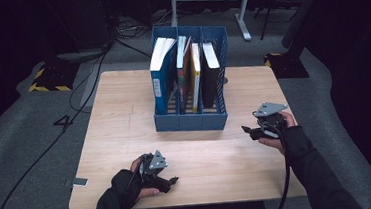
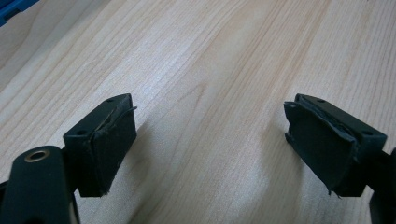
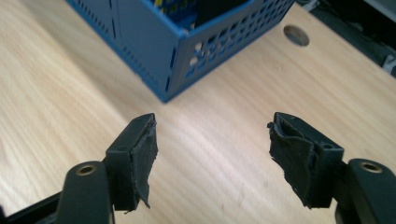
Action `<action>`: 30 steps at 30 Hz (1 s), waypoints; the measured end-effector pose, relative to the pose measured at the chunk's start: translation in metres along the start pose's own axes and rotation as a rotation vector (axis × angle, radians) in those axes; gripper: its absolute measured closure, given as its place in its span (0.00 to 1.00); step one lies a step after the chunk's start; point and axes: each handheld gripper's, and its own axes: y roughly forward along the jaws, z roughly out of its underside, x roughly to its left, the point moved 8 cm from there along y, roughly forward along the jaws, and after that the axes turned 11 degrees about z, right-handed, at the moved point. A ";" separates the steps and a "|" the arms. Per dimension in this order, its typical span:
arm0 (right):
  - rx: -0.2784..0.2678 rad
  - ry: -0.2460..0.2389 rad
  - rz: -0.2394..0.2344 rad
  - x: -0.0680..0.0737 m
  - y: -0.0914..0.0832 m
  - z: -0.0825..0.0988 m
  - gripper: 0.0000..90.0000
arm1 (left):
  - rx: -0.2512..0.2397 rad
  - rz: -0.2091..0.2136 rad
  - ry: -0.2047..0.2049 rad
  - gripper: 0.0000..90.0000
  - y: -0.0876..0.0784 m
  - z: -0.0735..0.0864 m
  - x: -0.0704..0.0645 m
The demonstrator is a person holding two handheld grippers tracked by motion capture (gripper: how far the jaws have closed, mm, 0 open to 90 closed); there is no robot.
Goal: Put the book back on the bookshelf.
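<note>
High view overhead, claw cameras low, close, sharing table [image 1: 124, 114], blue rack [image 3: 154, 51]

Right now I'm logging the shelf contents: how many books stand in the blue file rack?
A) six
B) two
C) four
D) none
C: in the high view the blue file rack holds four upright books: a blue one at the left, two thin ones in the middle and a dark one at the right.

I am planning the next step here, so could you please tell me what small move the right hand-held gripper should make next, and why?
Probably ease the right hand-held gripper forward toward the blue file rack. Its jaws stand open with nothing between them, and the rack's near corner lies just ahead of them, still apart.
</note>
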 end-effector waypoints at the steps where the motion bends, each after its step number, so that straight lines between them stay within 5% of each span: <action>1: 0.004 -0.003 0.000 0.000 0.000 0.004 0.36 | 0.000 0.000 0.000 0.17 0.000 0.000 0.000; 18: 0.043 0.009 -0.023 0.013 -0.009 0.067 0.35 | -0.001 -0.001 -0.002 0.17 0.000 0.000 0.000; 30: 0.007 0.104 -0.057 0.013 -0.026 0.124 0.33 | -0.001 0.001 -0.002 0.17 0.000 0.000 0.000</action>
